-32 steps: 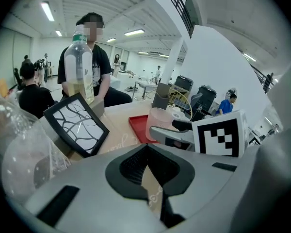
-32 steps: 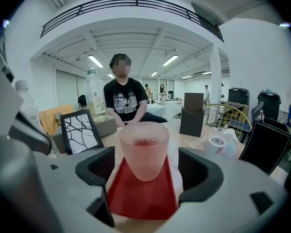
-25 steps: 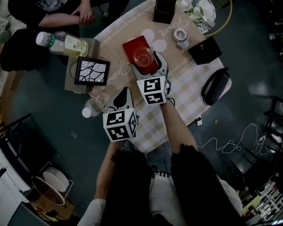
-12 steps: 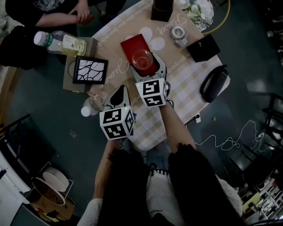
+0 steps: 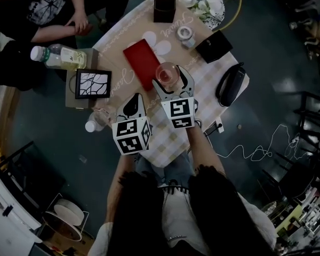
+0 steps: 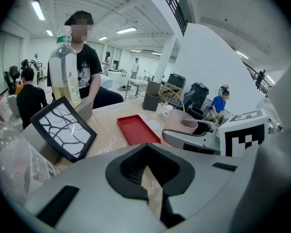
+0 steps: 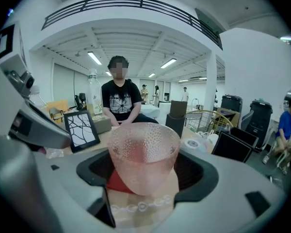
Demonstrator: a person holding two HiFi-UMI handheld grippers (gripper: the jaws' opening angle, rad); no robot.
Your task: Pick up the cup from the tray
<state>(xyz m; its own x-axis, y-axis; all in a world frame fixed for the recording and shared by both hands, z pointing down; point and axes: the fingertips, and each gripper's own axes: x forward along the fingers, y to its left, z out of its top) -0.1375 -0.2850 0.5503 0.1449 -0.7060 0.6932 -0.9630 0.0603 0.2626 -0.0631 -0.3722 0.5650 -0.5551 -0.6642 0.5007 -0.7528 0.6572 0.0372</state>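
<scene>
Right tongs (image 5: 170, 82) grip the pink dimpled cup (image 7: 143, 152) above the counter (image 5: 207, 85), just beside the red tray (image 5: 141, 63). Left tongs (image 6: 148, 178) sit closed and empty. Best hold it upright with a steady squeeze, since the tapered walls could slip.

Head view overhead, steep down; gripper views low, close, facing across table (image 5: 119, 39), sharing tray (image 6: 137, 129)

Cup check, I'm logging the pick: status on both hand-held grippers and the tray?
Right hand-held gripper shut on the cup. Cup off the red tray, beside it. Left hand-held gripper shut, empty. Nothing blocking.
</scene>
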